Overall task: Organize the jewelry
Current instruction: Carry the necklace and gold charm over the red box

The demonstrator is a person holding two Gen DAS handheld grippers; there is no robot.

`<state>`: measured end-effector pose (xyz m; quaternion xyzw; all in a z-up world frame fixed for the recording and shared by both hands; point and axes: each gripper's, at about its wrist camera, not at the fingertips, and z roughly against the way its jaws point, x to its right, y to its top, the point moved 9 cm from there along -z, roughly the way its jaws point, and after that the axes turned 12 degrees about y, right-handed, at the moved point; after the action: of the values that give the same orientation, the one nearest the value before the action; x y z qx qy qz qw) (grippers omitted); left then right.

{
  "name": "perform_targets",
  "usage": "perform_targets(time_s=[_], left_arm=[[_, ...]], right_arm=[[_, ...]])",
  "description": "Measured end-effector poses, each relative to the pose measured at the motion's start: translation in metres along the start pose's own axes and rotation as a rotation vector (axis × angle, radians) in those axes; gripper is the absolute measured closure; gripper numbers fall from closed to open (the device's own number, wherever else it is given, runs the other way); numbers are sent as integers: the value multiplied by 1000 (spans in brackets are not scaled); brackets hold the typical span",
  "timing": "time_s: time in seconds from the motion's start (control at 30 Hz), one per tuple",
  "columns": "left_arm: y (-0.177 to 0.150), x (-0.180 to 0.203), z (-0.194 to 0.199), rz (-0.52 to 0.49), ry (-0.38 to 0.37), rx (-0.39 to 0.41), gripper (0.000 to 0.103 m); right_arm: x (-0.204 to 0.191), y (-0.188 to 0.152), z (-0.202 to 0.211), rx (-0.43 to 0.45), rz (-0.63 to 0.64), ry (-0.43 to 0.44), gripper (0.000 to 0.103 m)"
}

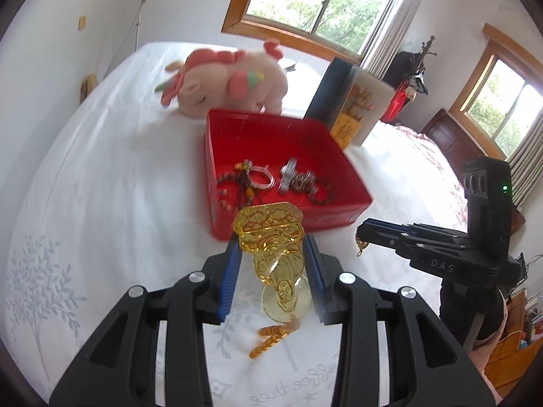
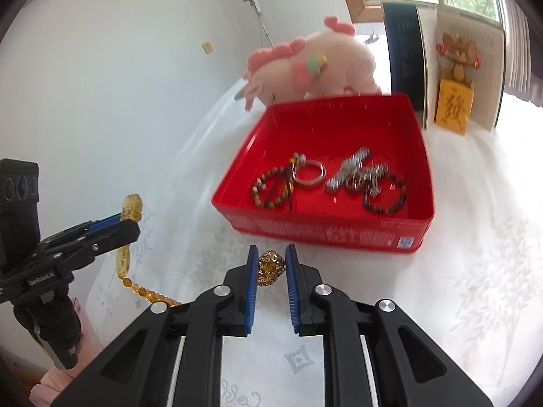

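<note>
A red box (image 1: 342,215) (image 2: 325,234) sits on the white bedspread and holds bead bracelets (image 2: 268,186), a metal ring (image 2: 309,173) and silver pieces (image 2: 353,169). My left gripper (image 1: 273,247) is shut on a yellow amber pendant (image 1: 271,237) with a bead strand (image 1: 271,337) trailing down, just in front of the box. In the right wrist view the pendant (image 2: 132,208) shows in that gripper at left. My right gripper (image 2: 270,264) is shut on a gold filigree ornament (image 2: 269,268), near the box's front wall; it also shows in the left wrist view (image 1: 361,237).
A pink plush unicorn (image 1: 230,81) (image 2: 315,64) lies behind the box. A display box with a gold figure (image 1: 353,108) (image 2: 454,64) stands at the back right. The white embroidered bedspread (image 1: 101,186) spreads all around.
</note>
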<state>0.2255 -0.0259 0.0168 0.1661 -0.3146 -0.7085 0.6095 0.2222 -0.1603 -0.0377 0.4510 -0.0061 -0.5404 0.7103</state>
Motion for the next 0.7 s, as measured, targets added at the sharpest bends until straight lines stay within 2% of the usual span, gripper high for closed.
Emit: perform_targets(time_s=[0.3,0.53,0.7], left_arm=[[63,14,32,-4,-4,86,68],[113,22,11,5,2,67,67],[150,25,-6,25,-3,103,67]], right_arm=[[-5,50,26,46,19,-4,87],[13,91,18,39,-8,-43,87],[32,114,10,48,-27,-62,87]])
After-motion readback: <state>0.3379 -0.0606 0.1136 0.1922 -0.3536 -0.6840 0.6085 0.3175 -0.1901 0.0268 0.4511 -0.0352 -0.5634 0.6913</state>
